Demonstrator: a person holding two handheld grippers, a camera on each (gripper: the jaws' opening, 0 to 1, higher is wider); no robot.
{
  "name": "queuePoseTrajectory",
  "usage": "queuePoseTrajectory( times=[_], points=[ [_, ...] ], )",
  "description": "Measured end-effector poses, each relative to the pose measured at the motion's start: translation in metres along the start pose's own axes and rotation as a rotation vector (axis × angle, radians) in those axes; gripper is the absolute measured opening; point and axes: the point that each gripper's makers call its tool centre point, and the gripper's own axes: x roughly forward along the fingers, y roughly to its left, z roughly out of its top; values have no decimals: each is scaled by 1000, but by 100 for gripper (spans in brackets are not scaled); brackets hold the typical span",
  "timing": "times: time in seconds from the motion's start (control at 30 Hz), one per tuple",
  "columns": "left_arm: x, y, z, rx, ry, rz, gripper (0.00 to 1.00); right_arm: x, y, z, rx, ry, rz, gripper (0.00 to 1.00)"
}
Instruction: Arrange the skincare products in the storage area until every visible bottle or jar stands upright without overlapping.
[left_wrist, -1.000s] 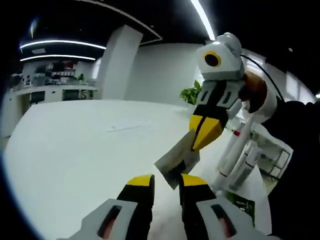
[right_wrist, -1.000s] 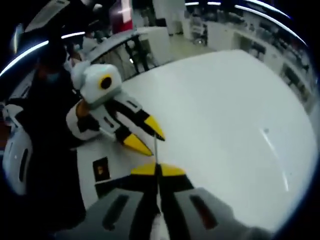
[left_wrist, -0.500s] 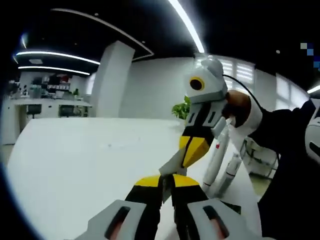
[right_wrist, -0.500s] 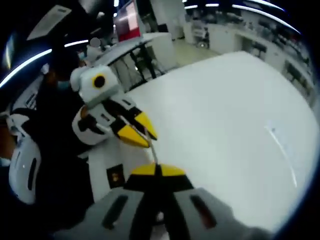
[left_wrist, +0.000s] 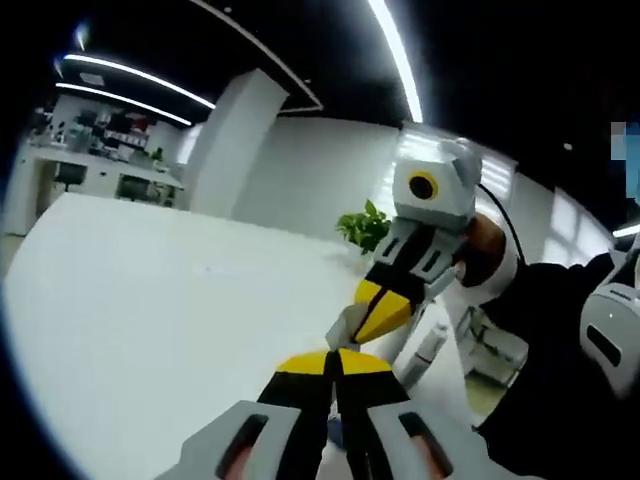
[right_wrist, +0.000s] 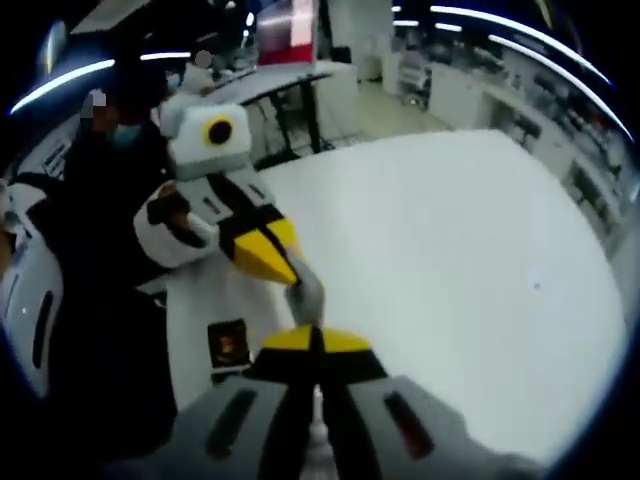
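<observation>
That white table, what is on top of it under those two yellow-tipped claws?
On the white table near its edge lies a small dark card. The left hand-held gripper and right hand-held gripper pinch a thin grey piece above it. The table beneath them is hidden.

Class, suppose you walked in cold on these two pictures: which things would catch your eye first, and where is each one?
First, the two yellow-tipped tongs meeting tip to tip over the white table: left tongs at the bottom of the left gripper view, right tongs reaching in from the right. Both pinch a thin grey sheet held between them. A green plant stands behind.
</observation>
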Motion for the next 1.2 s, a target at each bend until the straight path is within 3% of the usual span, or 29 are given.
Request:
queuePoseTrajectory(
  times=[0.13, 0.2, 0.47, 1.0, 1.2],
  points=[
    [-3, -3, -4, -28, 16, 0, 0, 1, 4, 0, -23, 2, -32, 0],
    [-4, -4, -6, -35, 21, 4, 0, 2, 5, 1, -88, 10, -82, 0],
    [-12, -9, -16, -75, 56, 9, 0, 4, 14, -2, -154, 11, -125, 0],
    [-13, -5, -42, -167, 145, 30, 0, 23, 26, -15, -155, -6, -178, 0],
    [-12, 2, -55, -142, 192, 64, 1, 34, 28, -21, -137, -17, -186, 0]
  ],
)
